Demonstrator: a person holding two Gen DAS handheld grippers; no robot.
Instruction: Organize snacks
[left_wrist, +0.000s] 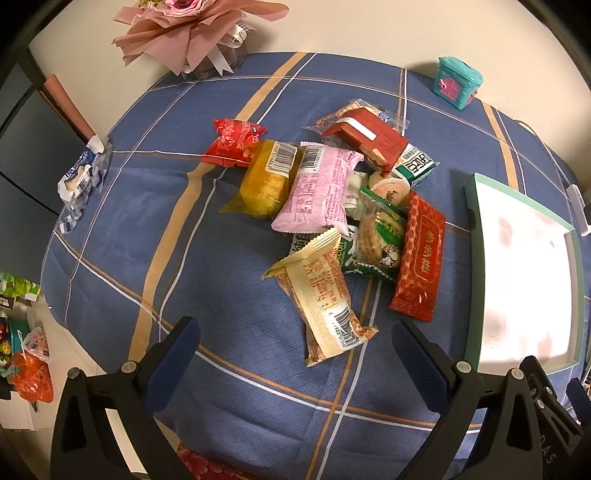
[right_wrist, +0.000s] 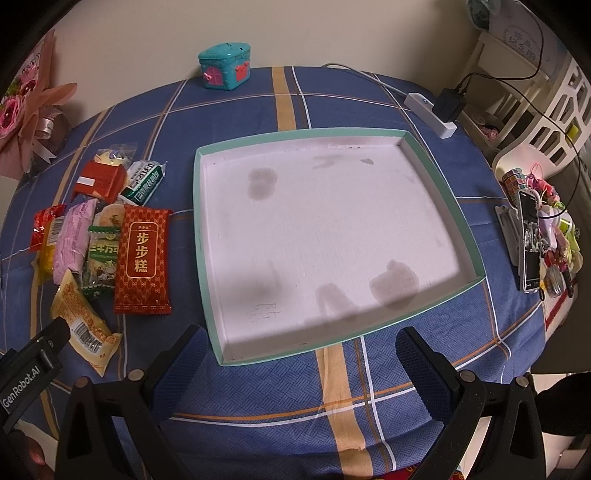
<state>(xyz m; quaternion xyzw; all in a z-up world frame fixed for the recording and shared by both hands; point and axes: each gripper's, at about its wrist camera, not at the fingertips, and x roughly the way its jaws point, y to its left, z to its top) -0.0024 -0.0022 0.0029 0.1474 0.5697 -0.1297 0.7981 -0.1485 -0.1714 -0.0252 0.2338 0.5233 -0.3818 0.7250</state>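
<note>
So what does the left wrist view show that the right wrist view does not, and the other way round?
Only the left wrist view shows the crumpled blue-and-white wrapper near the table's edge. Only the right wrist view shows the white power strip and the upright phone. Both show the teal-rimmed white tray, the red rectangular snack packet with gold characters, and the teal house-shaped tin.

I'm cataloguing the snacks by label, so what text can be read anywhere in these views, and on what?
"步步糕" on the long red packet.
"GenRobot.AI" on the left gripper body, seen from the right wrist view.
"三牛万年" apparently, on the green biscuit packet; only partly legible.
Barcodes and fine print on the cream packet, pink packet and yellow packet: too small.
Green-and-white packet: blurred.
</note>
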